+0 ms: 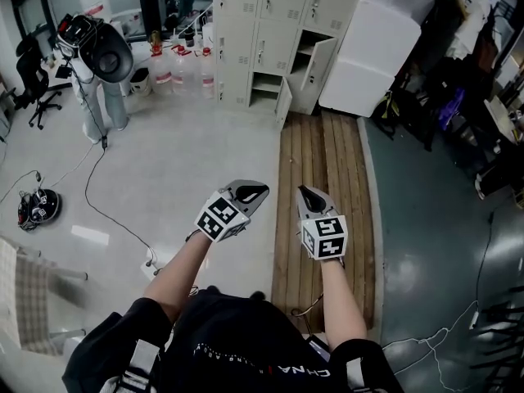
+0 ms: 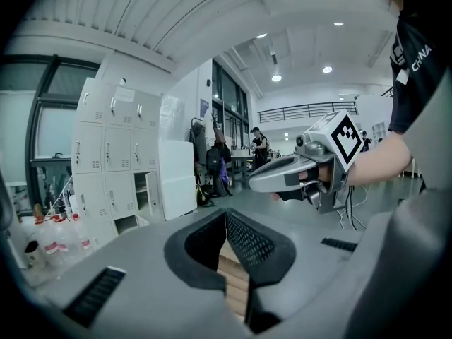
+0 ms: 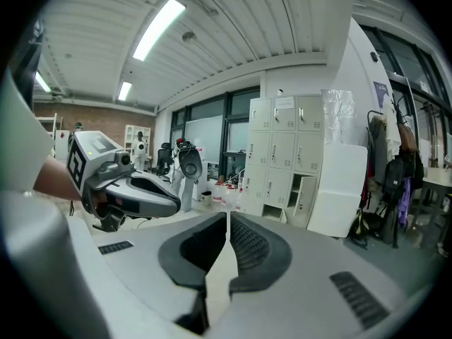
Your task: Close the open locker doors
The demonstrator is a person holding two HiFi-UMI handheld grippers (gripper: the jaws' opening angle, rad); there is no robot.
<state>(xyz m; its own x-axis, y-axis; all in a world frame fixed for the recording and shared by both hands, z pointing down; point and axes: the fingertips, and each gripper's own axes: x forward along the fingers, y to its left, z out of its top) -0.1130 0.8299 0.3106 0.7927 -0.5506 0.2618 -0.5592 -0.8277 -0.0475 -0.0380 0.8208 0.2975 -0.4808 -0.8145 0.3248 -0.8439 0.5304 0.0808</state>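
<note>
A bank of cream lockers point(image 1: 274, 23) stands far ahead across the floor. One door point(image 1: 319, 72) in its right column hangs open, and a lower door point(image 1: 284, 101) beside it is also ajar. In the left gripper view the lockers point(image 2: 113, 154) show the open door point(image 2: 152, 193). The right gripper view shows the same door point(image 3: 307, 196). My left gripper point(image 1: 260, 190) and right gripper point(image 1: 304, 191) are held side by side in front of me, well short of the lockers. Both are shut with nothing between their jaws.
A white slab point(image 1: 368, 56) leans right of the lockers. A strip of wooden planks point(image 1: 323, 187) runs from me toward them. A stand with a black head point(image 1: 106, 51), bottles point(image 1: 184, 68) and a floor cable point(image 1: 106, 211) lie left. Dark racks point(image 1: 458, 80) line the right.
</note>
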